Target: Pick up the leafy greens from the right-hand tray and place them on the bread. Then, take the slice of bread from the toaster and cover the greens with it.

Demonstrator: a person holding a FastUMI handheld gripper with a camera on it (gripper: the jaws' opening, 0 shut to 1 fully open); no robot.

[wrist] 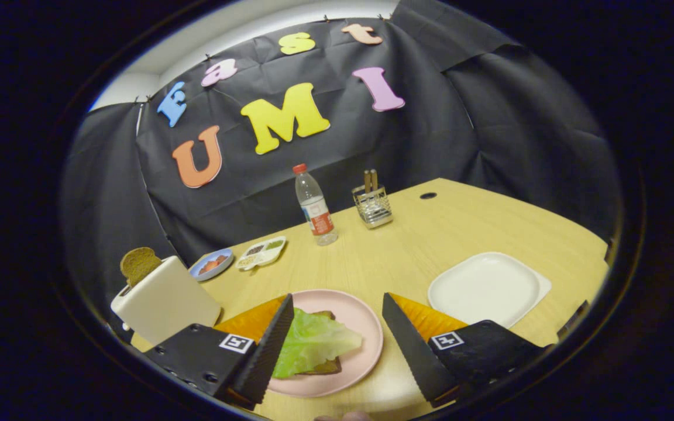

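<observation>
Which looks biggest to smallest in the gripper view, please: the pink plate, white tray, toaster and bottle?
1. Pink plate, lying between the open gripper fingers, so nearness inflates it.
2. White tray and toaster look about alike; I won't rank them.
3. Bottle, farthest back.

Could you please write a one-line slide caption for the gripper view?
Open gripper above leafy greens on bread, pink plate; toaster holds second slice.
</observation>
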